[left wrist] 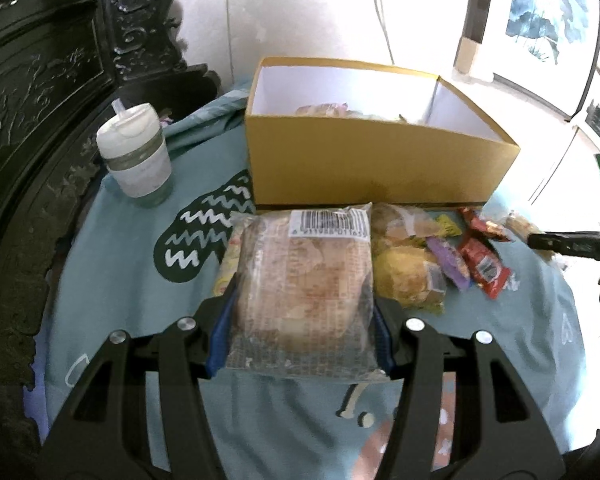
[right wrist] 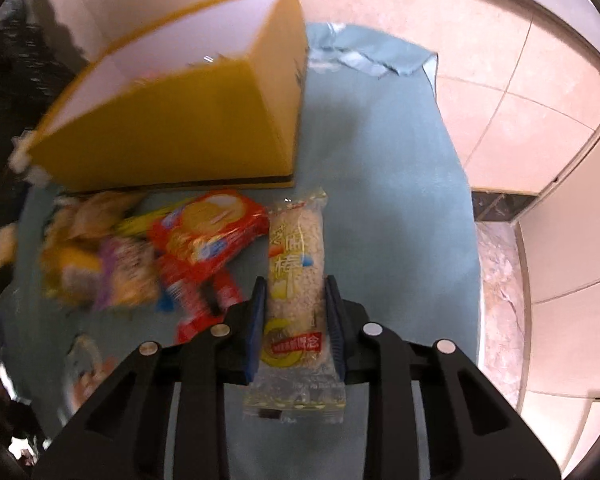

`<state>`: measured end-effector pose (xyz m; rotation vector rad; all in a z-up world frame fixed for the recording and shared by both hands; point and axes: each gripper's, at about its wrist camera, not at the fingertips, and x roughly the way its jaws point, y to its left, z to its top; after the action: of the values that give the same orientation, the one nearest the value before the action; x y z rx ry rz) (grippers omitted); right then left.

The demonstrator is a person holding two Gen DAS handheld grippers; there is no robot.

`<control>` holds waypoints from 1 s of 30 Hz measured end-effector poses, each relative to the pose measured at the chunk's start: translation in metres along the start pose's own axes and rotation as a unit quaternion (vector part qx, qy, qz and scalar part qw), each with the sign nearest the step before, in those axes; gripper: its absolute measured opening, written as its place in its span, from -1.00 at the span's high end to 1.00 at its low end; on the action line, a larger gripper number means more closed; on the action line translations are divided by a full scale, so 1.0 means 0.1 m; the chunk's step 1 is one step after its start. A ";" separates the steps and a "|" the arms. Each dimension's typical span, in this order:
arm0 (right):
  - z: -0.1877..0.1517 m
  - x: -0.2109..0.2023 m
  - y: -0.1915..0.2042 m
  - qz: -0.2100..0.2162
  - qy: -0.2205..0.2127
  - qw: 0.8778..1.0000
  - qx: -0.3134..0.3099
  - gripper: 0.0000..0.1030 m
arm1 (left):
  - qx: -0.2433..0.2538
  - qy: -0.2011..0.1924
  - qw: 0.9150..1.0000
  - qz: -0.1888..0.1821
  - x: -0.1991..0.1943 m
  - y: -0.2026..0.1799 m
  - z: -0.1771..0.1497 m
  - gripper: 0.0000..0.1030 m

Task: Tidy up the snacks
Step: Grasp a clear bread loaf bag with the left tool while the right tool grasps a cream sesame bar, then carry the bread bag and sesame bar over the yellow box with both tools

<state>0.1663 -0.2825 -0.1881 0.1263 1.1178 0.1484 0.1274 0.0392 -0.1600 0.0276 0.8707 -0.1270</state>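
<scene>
A home interior is suggested. Dark carved wooden furniture is seen up and left of the left claw, a framed painting up and right of it, and glossy floor tiles right of the right claw.

I see a yellow box that looks like matt cardboard, smooth and white inside. The table cloth is soft blue fabric, not shiny. My left gripper is black plastic with shiny metal pins and blue pads that look rubbery. The bread pack it squeezes is clear, crinkly plastic with a paper label. My right gripper pinches a glossy, see-through rice bar wrapper. The red cracker pack shines. The cup looks like smooth plastic.
</scene>
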 end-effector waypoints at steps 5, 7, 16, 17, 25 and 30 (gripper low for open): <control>-0.20 -0.20 0.10 0.014 0.008 1.000 -0.018 0.45 | 0.012 -0.006 1.000 -0.018 -0.07 -0.11 0.03 -0.11; -0.38 -0.13 0.15 0.005 0.028 0.999 -0.029 0.45 | 0.015 -0.004 1.000 -0.023 -0.07 -0.14 0.03 -0.11; -0.75 0.30 0.34 -0.079 0.047 0.993 -0.071 0.30 | 0.028 0.008 0.999 -0.028 -0.12 -0.16 -0.09 -0.13; -0.74 0.31 0.35 -0.095 0.044 0.992 -0.072 0.10 | 0.028 0.010 0.999 -0.027 -0.12 -0.16 -0.10 -0.13; -0.67 0.33 0.22 -0.080 0.060 0.993 -0.061 0.46 | 0.019 0.016 0.999 -0.027 -0.14 -0.11 -0.15 -0.14; -0.56 0.07 0.39 -0.053 0.018 0.997 -0.061 0.46 | 0.019 0.007 0.999 -0.030 -0.18 -0.10 -0.09 -0.14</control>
<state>0.1169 -0.2411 -0.2118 -0.0443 1.1452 0.1247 0.1076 0.0323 -0.1521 0.0375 0.8837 -0.2007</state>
